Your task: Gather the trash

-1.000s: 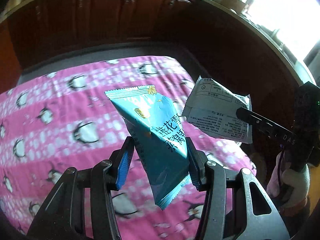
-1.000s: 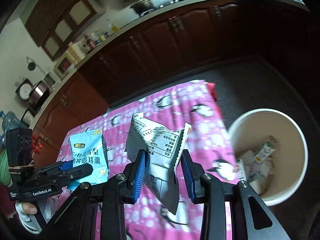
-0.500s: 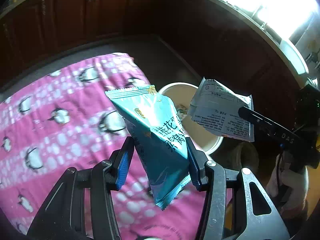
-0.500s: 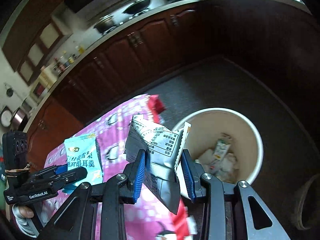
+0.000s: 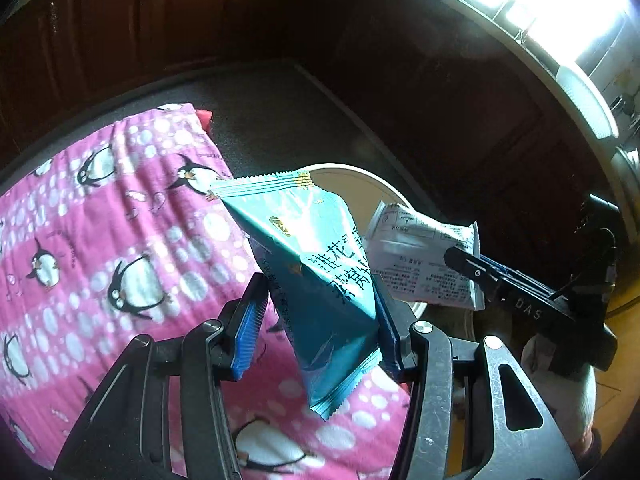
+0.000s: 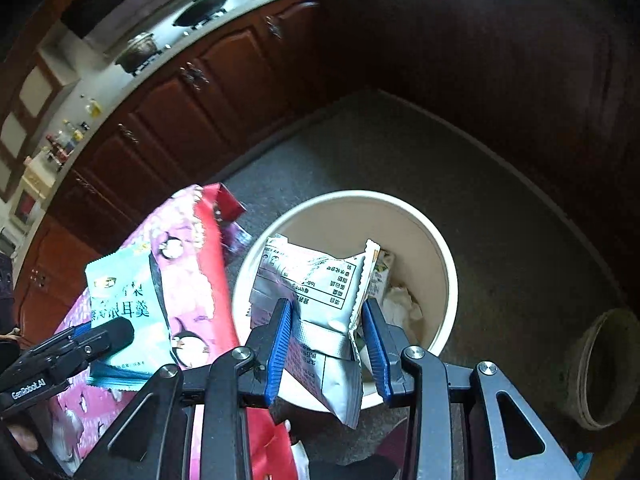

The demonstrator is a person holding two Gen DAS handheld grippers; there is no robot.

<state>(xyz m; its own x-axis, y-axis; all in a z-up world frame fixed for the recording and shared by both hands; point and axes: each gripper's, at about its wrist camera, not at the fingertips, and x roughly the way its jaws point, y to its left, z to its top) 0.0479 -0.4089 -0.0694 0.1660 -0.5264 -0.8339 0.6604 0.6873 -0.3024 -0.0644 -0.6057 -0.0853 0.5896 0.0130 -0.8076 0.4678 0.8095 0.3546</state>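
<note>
A teal snack wrapper (image 5: pixel 296 220) stands upright in my left gripper (image 5: pixel 318 292), which is shut on it above the edge of the pink penguin cloth (image 5: pixel 120 220). Behind it shows the cream round bin (image 5: pixel 360 172). My right gripper (image 6: pixel 328 308) is shut on a silver printed wrapper (image 6: pixel 316 272), held over the near left part of the bin (image 6: pixel 440 240), which holds paper trash (image 6: pixel 400 304). In the left wrist view the silver wrapper (image 5: pixel 416 248) and right gripper (image 5: pixel 460 256) sit to the right. In the right wrist view the left gripper (image 6: pixel 116 330) and teal wrapper (image 6: pixel 120 288) sit at the left.
The bin stands on dark grey floor (image 6: pixel 500 200) just past the corner of the cloth, where a red underlayer (image 6: pixel 224 204) hangs out. Dark wooden cabinets (image 6: pixel 180 120) run around the back. A brown round pot (image 6: pixel 604 368) sits on the floor to the bin's right.
Both grippers have carried their wrappers off the pink cloth toward the bin and tilted downward. The bin has come under the silver wrapper and behind the teal one.
</note>
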